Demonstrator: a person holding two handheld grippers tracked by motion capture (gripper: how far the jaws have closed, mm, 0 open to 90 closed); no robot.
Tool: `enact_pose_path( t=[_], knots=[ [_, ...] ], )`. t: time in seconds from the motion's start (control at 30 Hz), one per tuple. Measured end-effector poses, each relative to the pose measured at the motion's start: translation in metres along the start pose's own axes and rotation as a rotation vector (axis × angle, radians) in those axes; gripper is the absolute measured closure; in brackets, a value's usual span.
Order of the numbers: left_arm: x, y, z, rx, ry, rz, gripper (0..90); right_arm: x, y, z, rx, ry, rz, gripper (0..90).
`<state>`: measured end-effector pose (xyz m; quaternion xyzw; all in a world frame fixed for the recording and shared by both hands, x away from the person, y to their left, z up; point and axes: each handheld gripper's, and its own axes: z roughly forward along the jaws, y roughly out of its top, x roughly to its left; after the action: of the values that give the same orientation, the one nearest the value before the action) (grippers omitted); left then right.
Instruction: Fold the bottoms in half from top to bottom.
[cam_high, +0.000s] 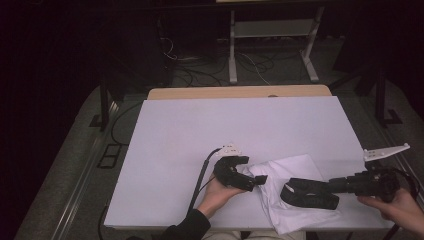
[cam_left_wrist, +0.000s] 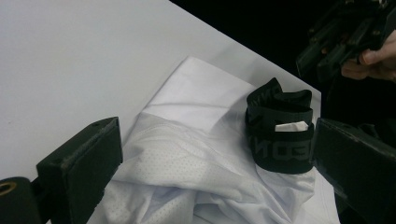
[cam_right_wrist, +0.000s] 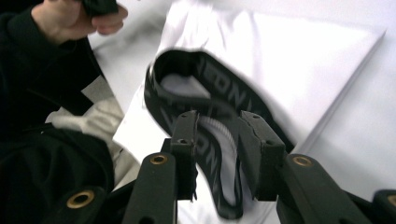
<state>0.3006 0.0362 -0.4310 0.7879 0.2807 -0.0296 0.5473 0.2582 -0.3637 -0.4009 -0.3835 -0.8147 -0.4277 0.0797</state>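
Observation:
A white garment (cam_high: 292, 169) (cam_left_wrist: 187, 102) (cam_right_wrist: 303, 51) lies crumpled at the near right of the white table (cam_high: 200, 130). Its black lettered waistband (cam_high: 309, 201) (cam_left_wrist: 280, 151) (cam_right_wrist: 233, 91) stands up in a loop on the cloth. My right gripper (cam_high: 330, 186) (cam_right_wrist: 219, 123) is shut on the near side of that band. My left gripper (cam_high: 252, 171) (cam_left_wrist: 219, 158) is open at the garment's left edge, one jaw on each side of the bunched white cloth and apart from the band.
A wooden tabletop edge (cam_high: 240, 92) shows behind the white sheet. Beyond it are white stand legs (cam_high: 232, 55) and loose cables (cam_high: 200, 75) on a dark floor. The person's dark sleeve (cam_high: 190, 227) comes in at the near edge.

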Motion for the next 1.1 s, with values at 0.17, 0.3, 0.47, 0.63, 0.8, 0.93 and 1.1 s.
enact_pose_path(
  t=[0.17, 0.3, 0.47, 0.63, 0.8, 0.93, 1.1],
  knots=[
    [0.000, 0.000, -0.001, -0.004, 0.002, -0.002, 1.8, -0.003, 0.019, 0.010, 0.004, -0.007, -0.021, 76.6],
    [0.000, 0.000, -0.002, -0.008, 0.004, -0.001, 1.8, -0.005, 0.031, 0.020, 0.021, -0.007, -0.028, 84.4],
    [0.001, 0.000, -0.002, -0.017, 0.005, -0.004, 1.8, -0.008, 0.044, 0.033, 0.050, -0.005, -0.041, 88.3],
    [0.001, 0.000, -0.002, -0.011, 0.002, -0.001, 1.8, -0.014, 0.052, 0.047, 0.079, -0.002, -0.038, 88.4],
    [0.002, 0.000, -0.002, -0.014, 0.004, -0.003, 1.8, -0.021, 0.057, 0.062, 0.114, -0.005, -0.030, 88.5],
    [0.002, 0.000, -0.002, -0.016, 0.006, -0.006, 1.8, -0.026, 0.059, 0.076, 0.155, 0.000, -0.021, 88.4],
    [0.003, -0.001, -0.002, -0.016, 0.004, -0.010, 1.8, -0.029, 0.060, 0.091, 0.207, 0.009, -0.013, 88.5]
  ],
)
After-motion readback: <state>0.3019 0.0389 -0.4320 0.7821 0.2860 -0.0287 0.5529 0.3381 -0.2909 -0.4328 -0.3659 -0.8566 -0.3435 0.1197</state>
